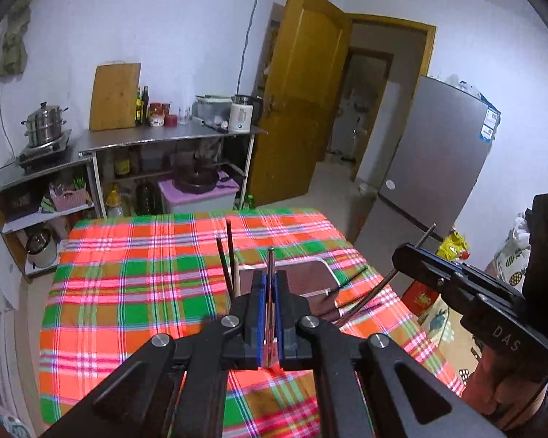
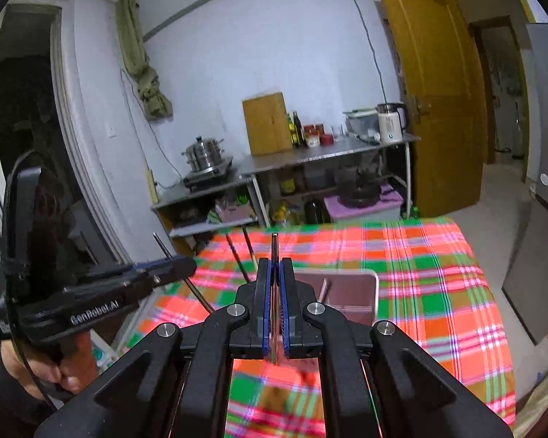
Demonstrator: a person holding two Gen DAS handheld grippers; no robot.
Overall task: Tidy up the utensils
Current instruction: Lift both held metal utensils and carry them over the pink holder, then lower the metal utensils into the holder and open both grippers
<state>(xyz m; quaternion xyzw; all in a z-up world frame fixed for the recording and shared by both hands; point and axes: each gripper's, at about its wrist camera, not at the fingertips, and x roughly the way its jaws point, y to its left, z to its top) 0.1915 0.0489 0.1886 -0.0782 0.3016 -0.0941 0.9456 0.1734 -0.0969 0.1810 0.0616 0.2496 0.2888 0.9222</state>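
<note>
Left gripper (image 1: 270, 292): jaws clenched on one slender metal chopstick (image 1: 270, 266), which runs lengthwise between the blue pads (image 1: 261, 310) and projects past the fingertips, its long axis in line with the fingers and its tip pointing away from the camera. Right gripper (image 2: 275, 292): jaws likewise clenched on one second metal chopstick (image 2: 274, 252), again aligned with the fingers and pointing forward and slightly up. In the left wrist view the right gripper appears to the right of the left jaws, its stick passing through on a diagonal. Just ahead of the left jaws and slightly left, two dark chopsticks (image 1: 227, 252) stand nearly upright, tips up, with one pale wooden handle (image 1: 237, 277) beside them; their lower ends are hidden behind the gripper, so what they rest in cannot be determined. Immediately beyond both jaws sits one maroon tray with a white rim (image 2: 375, 288); one further dark chopstick (image 1: 354, 276) lies across its right edge, angled up to the right. All rest on one table covered by a red, green and orange plaid cloth (image 1: 135, 284). Well beyond the table stands one steel counter (image 1: 171, 137) carrying one cutting board (image 1: 115, 96).
</note>
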